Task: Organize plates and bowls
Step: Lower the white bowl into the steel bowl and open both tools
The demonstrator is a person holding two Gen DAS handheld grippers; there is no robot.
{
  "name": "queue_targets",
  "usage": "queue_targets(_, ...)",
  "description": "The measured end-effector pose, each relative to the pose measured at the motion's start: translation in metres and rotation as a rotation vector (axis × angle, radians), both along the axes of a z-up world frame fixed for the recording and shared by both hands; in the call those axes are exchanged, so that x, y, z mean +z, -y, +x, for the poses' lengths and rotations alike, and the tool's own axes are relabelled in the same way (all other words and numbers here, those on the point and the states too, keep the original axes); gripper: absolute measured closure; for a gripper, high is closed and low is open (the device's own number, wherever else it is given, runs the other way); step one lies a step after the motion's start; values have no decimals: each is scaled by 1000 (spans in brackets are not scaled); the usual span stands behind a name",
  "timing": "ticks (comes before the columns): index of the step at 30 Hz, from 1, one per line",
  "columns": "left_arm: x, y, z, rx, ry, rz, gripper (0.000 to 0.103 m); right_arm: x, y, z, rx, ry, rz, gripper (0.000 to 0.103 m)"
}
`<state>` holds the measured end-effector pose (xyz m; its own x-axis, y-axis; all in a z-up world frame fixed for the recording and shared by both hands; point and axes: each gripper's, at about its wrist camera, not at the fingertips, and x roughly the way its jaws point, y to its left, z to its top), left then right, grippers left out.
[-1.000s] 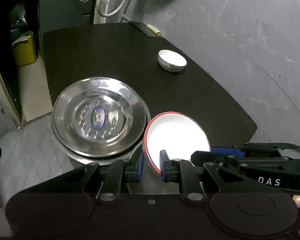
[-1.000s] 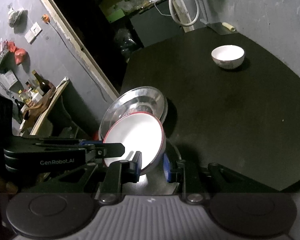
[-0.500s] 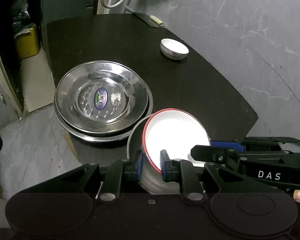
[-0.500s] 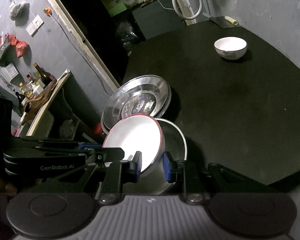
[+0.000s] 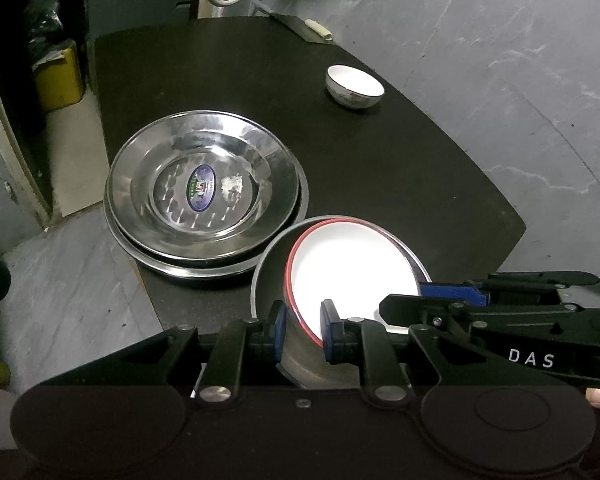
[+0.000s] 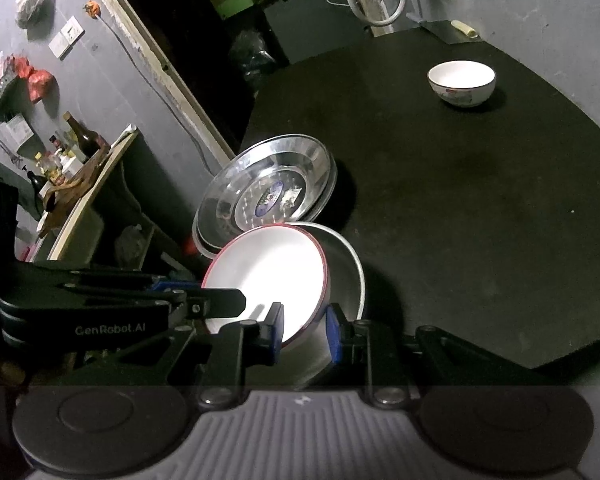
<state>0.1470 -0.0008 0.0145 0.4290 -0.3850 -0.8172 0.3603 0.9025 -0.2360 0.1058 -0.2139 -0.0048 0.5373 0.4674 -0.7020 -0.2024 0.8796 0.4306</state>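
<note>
A white plate with a red rim (image 5: pixel 352 272) (image 6: pixel 268 272) lies tilted inside a steel bowl (image 5: pixel 268 264) (image 6: pixel 348 276) at the near edge of the black table (image 5: pixel 380 160). My left gripper (image 5: pixel 304 332) is shut on the plate's near left rim. My right gripper (image 6: pixel 305 332) is shut on its near right rim. The bowl's wall also sits between both pairs of jaws. A stack of steel plates (image 5: pixel 204 184) (image 6: pixel 268 196) rests just beyond, at the table's left edge. A small white bowl (image 5: pixel 354 88) (image 6: pixel 462 80) stands alone far back.
A flat dark tool with a pale handle (image 5: pixel 318 30) lies at the table's far edge, against the grey wall. A yellow container (image 5: pixel 58 76) is on the floor to the left. A shelf with bottles (image 6: pixel 68 160) stands by the doorway.
Both grippers keep their grip on the white plate. The steel plate stack and small bowl have shifted further away in both views, and the steel bowl's rim now shows around the plate.
</note>
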Motion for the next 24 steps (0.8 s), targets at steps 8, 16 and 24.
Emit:
queue_targets(8,-4,1,4,8,-14,5,84,-1,-1,6,25,-10,-10,77)
queue_targets(16,-4,1,4,15,-26,-1,81,1,-1,7,34,-10,-15,77)
queue_targets(24,-4,3,3,16,-32,3,80,1,0,8,39,-9,-19,77)
